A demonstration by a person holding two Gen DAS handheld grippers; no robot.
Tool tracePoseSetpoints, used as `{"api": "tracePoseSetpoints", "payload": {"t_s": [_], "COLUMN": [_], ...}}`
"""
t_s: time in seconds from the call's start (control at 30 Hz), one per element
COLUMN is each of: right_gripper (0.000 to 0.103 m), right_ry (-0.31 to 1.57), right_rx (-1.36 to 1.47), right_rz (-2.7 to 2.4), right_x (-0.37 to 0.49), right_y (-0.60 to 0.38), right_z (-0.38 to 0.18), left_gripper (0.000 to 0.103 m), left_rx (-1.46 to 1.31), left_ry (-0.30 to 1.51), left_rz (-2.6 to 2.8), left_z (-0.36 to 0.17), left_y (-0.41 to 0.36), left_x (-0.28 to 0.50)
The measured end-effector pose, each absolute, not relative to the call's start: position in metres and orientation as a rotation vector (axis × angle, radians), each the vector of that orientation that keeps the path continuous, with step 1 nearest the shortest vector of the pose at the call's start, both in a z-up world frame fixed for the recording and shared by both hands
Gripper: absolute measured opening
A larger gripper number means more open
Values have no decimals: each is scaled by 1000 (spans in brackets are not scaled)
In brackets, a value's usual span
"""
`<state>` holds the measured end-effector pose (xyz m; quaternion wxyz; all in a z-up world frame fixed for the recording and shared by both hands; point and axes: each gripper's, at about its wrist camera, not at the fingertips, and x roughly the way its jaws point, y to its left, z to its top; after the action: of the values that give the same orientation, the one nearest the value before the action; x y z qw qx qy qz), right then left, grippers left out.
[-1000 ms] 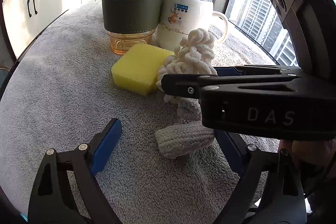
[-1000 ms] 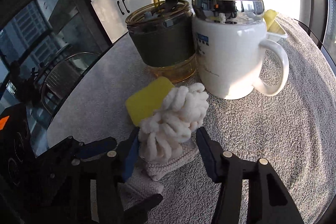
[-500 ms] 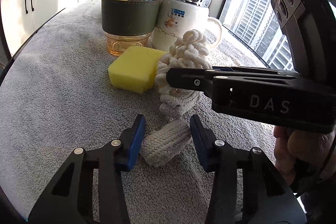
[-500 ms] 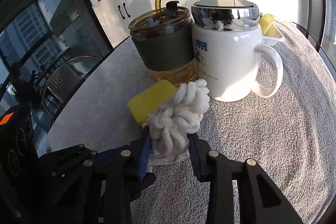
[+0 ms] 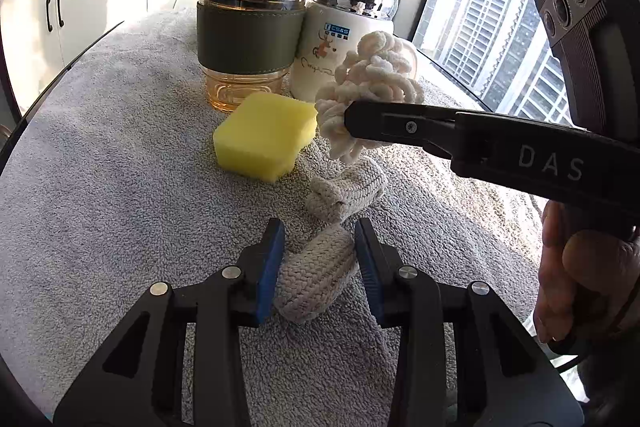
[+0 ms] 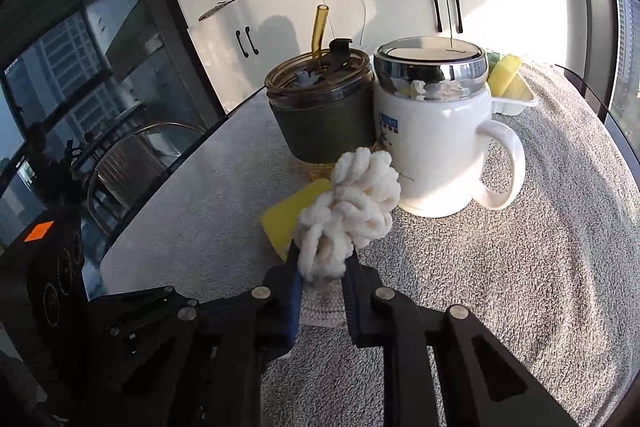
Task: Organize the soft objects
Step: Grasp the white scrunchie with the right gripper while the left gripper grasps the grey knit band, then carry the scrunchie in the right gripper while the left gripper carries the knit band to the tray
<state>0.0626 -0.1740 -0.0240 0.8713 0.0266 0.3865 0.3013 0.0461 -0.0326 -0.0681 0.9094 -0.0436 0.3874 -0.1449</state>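
Left wrist view first: a grey towel-covered worktop (image 5: 100, 163) fills the frame, with a green-sleeved tumbler (image 5: 250, 43) and white mug (image 5: 340, 47) at upper centre and a yellow sponge (image 5: 264, 137) before them. At bottom centre the left gripper (image 5: 318, 267), its fingers just closing from wide apart, pinches the grey braided end of a rope toy (image 5: 316, 279). At centre right the right gripper (image 6: 322, 287), also just closed, clamps the toy's cream knotted end (image 6: 352, 211) and holds it above the towel. With both ends gripped, the toy looks ready to be carried off.
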Motion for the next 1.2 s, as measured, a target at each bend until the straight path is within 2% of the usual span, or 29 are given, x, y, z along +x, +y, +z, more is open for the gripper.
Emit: {"api": "tracePoseSetpoints", "payload": {"t_s": [0.43, 1.2], "right_gripper": [19, 19], "right_ry": [773, 735], "right_rx": [73, 55], "right_rz": [602, 506], "right_x": [55, 39], "right_y": [-188, -225], "right_z": [-16, 7], "left_gripper": [34, 34], "left_rx": [-92, -86], "left_ry": [783, 695], "left_rz": [-320, -258], "left_z": [-63, -20], "left_y": [-29, 7], "left_x": [44, 43]}}
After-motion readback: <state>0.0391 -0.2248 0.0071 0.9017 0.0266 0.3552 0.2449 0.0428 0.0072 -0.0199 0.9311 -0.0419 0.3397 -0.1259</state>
